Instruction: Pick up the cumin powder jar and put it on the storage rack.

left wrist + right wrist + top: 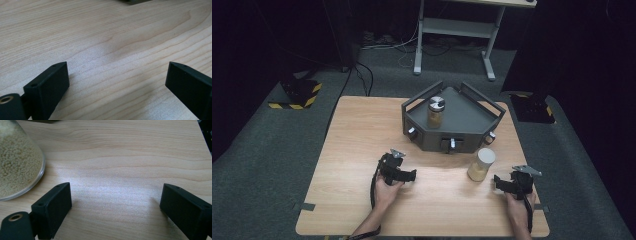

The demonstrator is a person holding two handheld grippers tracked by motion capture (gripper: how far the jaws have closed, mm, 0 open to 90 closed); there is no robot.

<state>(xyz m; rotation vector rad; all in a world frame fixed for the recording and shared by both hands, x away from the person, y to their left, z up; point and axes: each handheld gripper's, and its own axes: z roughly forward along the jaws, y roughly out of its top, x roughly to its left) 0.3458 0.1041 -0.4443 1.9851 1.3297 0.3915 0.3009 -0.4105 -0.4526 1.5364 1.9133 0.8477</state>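
A clear jar of pale grains with a white lid [481, 164] stands on the wooden table, just in front of a dark angular tray [472, 127]. In the right gripper view the jar's base [17, 162] sits at the upper left, outside the jaws. A second grain jar with a silver lid [436, 112] stands inside the tray. My right gripper [498, 182] rests low beside the white-lidded jar, open, with bare wood between its jaws [116, 202]. My left gripper [411, 175] is open over bare wood [117, 80] near the table's middle.
The tray has raised handle bars [422, 95] and small knobs [452, 143] on its front faces. The wooden table [357, 135] stands on grey carpet. A white desk frame [457, 30] is behind it, and yellow-black striped bases [297, 97] flank it.
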